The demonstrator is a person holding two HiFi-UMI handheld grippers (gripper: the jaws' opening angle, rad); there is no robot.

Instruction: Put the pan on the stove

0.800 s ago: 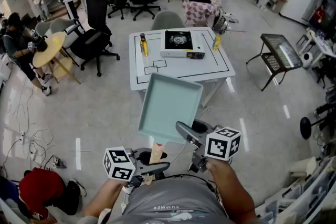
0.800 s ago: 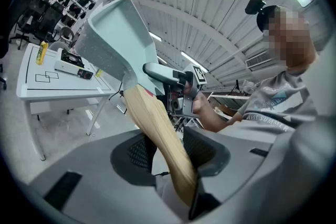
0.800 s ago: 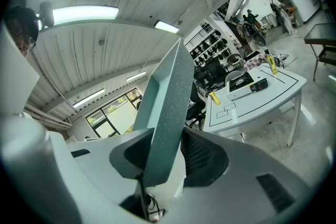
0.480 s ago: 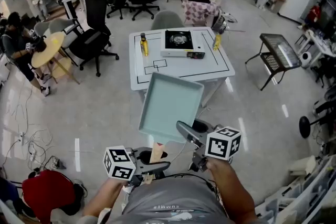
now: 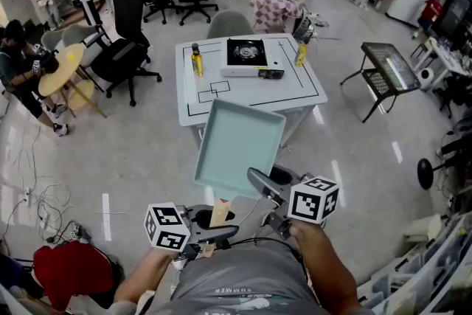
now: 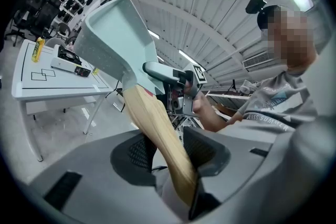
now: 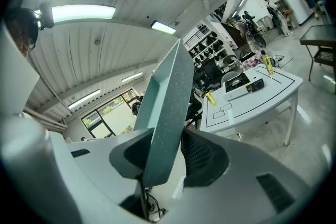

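Note:
A pale green rectangular pan (image 5: pixel 240 144) with a wooden handle (image 5: pixel 219 212) hangs in the air in front of me, over the floor. My left gripper (image 5: pixel 214 227) is shut on the handle (image 6: pixel 157 128). My right gripper (image 5: pixel 259 185) is shut on the pan's near right rim (image 7: pixel 167 113). The stove (image 5: pixel 248 58), a white single-burner unit, sits at the far side of the white table (image 5: pixel 221 107) ahead. From the left gripper view (image 6: pixel 170 150) the pan (image 6: pixel 118 42) tilts upward. The right gripper (image 7: pixel 163 152) looks along the rim toward the stove (image 7: pixel 240 83).
Two yellow bottles (image 5: pixel 197 60) (image 5: pixel 301 54) flank the stove. Black lines mark the tabletop. Office chairs (image 5: pixel 129 40) and a round wooden table (image 5: pixel 63 68) stand to the left, a black folding table (image 5: pixel 389 70) to the right. People stand far off. A red bag (image 5: pixel 63 265) and cables lie on the floor.
The table and stove have shifted slightly up and left in the head view. Both grippers keep the same hold on the pan.

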